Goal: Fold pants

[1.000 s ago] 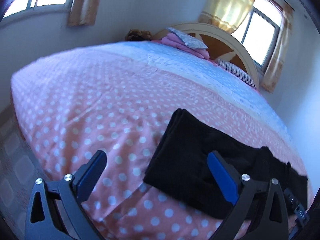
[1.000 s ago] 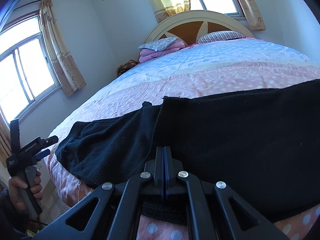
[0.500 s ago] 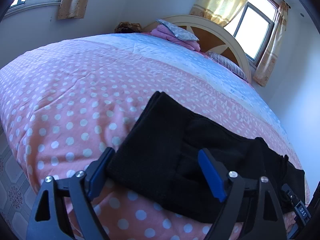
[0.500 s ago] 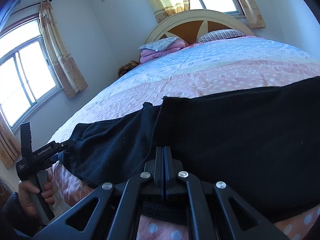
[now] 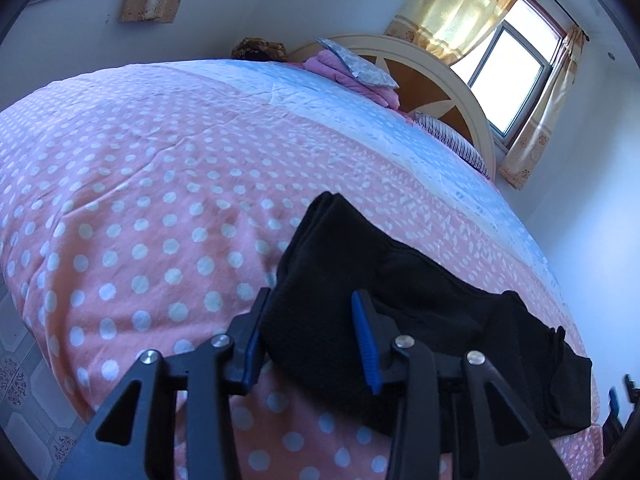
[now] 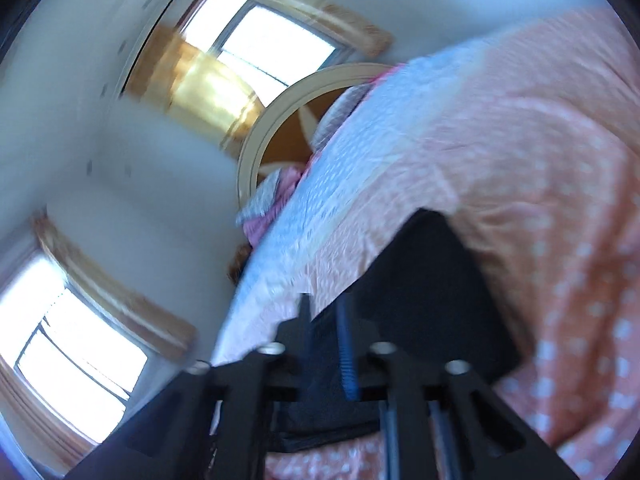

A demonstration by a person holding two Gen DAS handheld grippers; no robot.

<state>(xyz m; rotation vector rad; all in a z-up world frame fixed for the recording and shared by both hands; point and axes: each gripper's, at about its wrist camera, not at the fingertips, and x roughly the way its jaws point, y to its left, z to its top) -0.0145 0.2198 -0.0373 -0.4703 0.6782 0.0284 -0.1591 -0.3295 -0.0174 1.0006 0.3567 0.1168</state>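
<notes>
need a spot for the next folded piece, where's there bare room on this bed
Free: the wide pink dotted quilt left of the black pants, and the pale blue band beyond them, up to the stacked pillows at the headboard. Crowded: the near edge, where the left hand-held gripper straddles the pants' corner.

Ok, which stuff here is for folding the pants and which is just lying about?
For the job:
pants
left gripper, jaws just closing around the pants' end
right gripper, jaws just opening
bed

Lying about:
pink bedding
grey pillow
striped pillow
curtains
</notes>
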